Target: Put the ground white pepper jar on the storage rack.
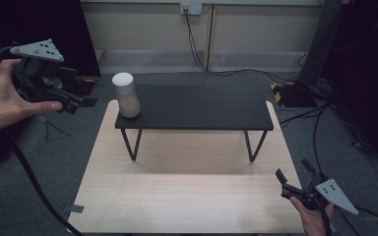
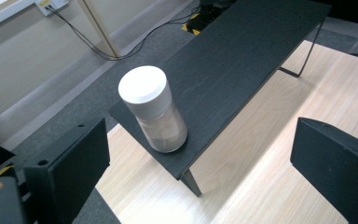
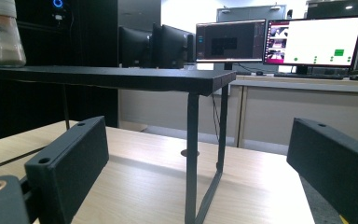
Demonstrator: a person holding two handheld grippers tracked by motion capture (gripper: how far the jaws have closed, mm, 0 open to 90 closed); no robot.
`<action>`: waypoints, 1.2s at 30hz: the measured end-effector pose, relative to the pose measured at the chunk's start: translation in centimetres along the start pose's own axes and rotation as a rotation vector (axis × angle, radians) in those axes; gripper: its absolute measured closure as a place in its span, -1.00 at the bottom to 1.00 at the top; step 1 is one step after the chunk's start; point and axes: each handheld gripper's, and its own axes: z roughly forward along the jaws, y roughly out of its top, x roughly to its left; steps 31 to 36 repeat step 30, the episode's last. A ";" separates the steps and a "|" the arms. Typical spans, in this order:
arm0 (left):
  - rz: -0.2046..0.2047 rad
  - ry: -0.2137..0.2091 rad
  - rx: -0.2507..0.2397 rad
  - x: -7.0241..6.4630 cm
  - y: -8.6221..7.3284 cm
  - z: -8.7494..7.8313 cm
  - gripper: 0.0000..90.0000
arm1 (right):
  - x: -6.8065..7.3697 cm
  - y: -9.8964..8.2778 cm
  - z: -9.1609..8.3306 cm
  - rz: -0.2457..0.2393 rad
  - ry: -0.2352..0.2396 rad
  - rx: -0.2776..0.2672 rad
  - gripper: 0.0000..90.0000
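— White-lidded cylindrical jar (image 1: 127, 95) with pale contents: where does it stand in the high view?
— Upright at the left end of the low black metal-legged shelf (image 1: 202, 108), which sits on the light wooden tabletop (image 1: 187, 196). The left gripper (image 1: 81, 101), held in a hand (image 1: 2, 101), hangs off the tabletop's left edge, level with the jar and apart from it. The right gripper (image 1: 295, 179) is low at the near right corner, its jaws spread and holding nothing.

— And the left gripper view?
— The jar (image 2: 154, 114) appears between the two black jaws but farther off, untouched, close to the corner of the shelf (image 2: 242, 60). The jaws stand wide apart, nothing between them. A wall socket (image 2: 51, 3) with cables shows beyond.

— The right gripper view?
— It looks under the shelf (image 3: 121, 77) from tabletop height, jaws wide and bare. The jar (image 3: 2, 32) stands on top at the far left. Lit computer monitors (image 3: 279, 42) sit on a desk behind.
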 end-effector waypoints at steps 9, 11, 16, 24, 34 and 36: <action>-0.002 0.004 0.006 -0.1 -0.7 -0.6 -0.92 | 0.0 0.0 0.0 0.002 0.000 0.001 -0.89; 0.002 0.008 0.005 -0.2 -0.8 -0.7 -0.92 | 0.0 0.0 0.1 0.000 0.003 0.003 -0.89; -0.001 -0.002 0.008 -0.1 -1.0 -0.7 -0.92 | 0.0 0.0 0.1 0.002 0.002 0.004 -0.89; 0.004 0.005 0.003 -0.1 -1.2 -0.6 -0.92 | 0.0 0.0 0.1 -0.001 0.005 0.004 -0.89; -0.001 0.010 -0.006 -0.1 -1.3 -0.7 -0.92 | -0.1 -0.1 0.2 0.000 0.007 0.003 -0.89; -0.001 0.010 -0.006 -0.1 -1.3 -0.7 -0.92 | -0.1 -0.1 0.2 0.000 0.007 0.003 -0.89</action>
